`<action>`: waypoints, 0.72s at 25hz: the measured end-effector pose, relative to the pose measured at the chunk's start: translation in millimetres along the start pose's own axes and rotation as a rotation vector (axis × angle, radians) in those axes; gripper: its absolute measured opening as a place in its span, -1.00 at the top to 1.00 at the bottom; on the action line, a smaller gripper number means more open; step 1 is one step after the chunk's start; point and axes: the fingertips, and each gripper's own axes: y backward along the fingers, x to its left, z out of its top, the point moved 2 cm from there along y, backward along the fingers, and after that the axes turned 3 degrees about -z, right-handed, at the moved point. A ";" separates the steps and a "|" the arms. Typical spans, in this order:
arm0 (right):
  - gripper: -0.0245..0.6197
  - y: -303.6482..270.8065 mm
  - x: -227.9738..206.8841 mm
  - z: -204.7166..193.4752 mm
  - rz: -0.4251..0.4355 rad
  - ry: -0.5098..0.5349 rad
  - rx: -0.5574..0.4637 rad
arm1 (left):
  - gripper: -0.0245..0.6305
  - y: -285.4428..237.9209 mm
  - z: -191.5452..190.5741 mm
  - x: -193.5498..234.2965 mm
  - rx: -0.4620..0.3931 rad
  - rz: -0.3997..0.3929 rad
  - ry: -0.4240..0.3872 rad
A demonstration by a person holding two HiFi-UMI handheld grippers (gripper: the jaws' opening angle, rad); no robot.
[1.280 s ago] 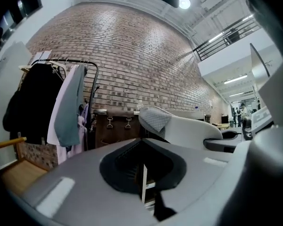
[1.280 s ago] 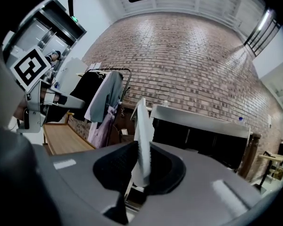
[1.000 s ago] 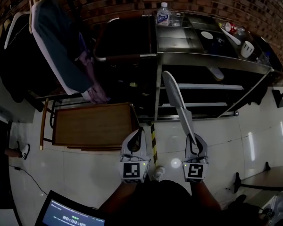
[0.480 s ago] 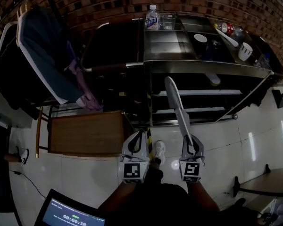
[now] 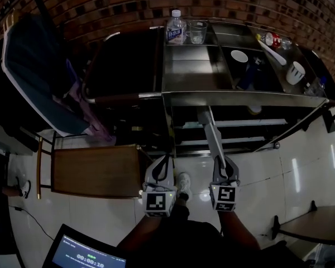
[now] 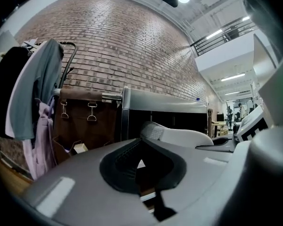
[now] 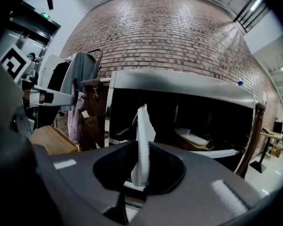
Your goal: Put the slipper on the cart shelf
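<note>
The pale slipper was pinched at its near end between the jaws of your right gripper. The jaws were almost together, parted only by the thin sole. In the right gripper view the slipper stood on edge, rising straight out from the jaws. In the head view it stretched forward and slightly left, and its far end reached the front rim of the steel cart, above the floor. Whether that tip had passed into the shelf opening could not be made out.

Your left gripper hung just beside the right one, at about the same height. Its jaws were closed together with nothing between them.

Behind the slipper's tip lay the cart's open front, with an upper shelf and another below it. A second pale slipper lay flat on the upper shelf, to the right of yours and well apart from it.

On the cart's top stood a water bottle and a clear glass side by side at the back left. To the right of them were a white bowl, a white ladle, a red can and a white cup.

To the left of the cart a low wooden desk stood on the glossy tiled floor. Beyond it, clothes hung on a garment rack against the brick wall. A laptop screen glowed at the lower left, and your shoe showed between the two grippers.
</note>
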 end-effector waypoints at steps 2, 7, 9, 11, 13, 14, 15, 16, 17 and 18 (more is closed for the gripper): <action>0.79 -15.4 -2.5 3.6 0.005 -0.019 0.004 | 0.88 -13.3 -2.2 3.8 0.009 0.004 -0.001; 0.79 -56.7 -10.6 10.0 0.014 -0.114 0.022 | 0.88 -40.3 -8.0 12.0 0.032 0.012 0.005; 0.79 -74.8 -14.8 10.3 0.018 -0.195 0.030 | 0.88 -49.2 -10.2 14.3 0.042 0.014 0.005; 0.79 -93.0 -17.2 10.1 0.026 -0.302 0.037 | 0.88 -56.9 -12.5 16.6 0.050 0.015 -0.001; 0.79 -109.7 -18.2 9.9 0.032 -0.404 0.049 | 0.88 -62.7 -15.7 17.9 0.054 0.016 -0.003; 0.79 -117.6 -18.7 9.3 0.032 -0.446 0.057 | 0.88 -64.6 -18.1 18.3 0.059 0.018 -0.002; 0.80 -125.0 -18.9 7.9 0.031 -0.489 0.066 | 0.88 -65.7 -19.4 18.4 0.063 0.020 0.001; 0.80 -131.8 -18.9 5.8 0.029 -0.533 0.077 | 0.88 -66.3 -18.5 18.0 0.062 0.019 0.002; 0.80 -138.0 -18.7 3.0 0.026 -0.578 0.089 | 0.88 -66.7 -16.7 17.3 0.060 0.018 0.002; 0.80 -143.8 -18.3 -0.1 0.024 -0.624 0.101 | 0.88 -67.1 -15.4 16.7 0.059 0.016 0.000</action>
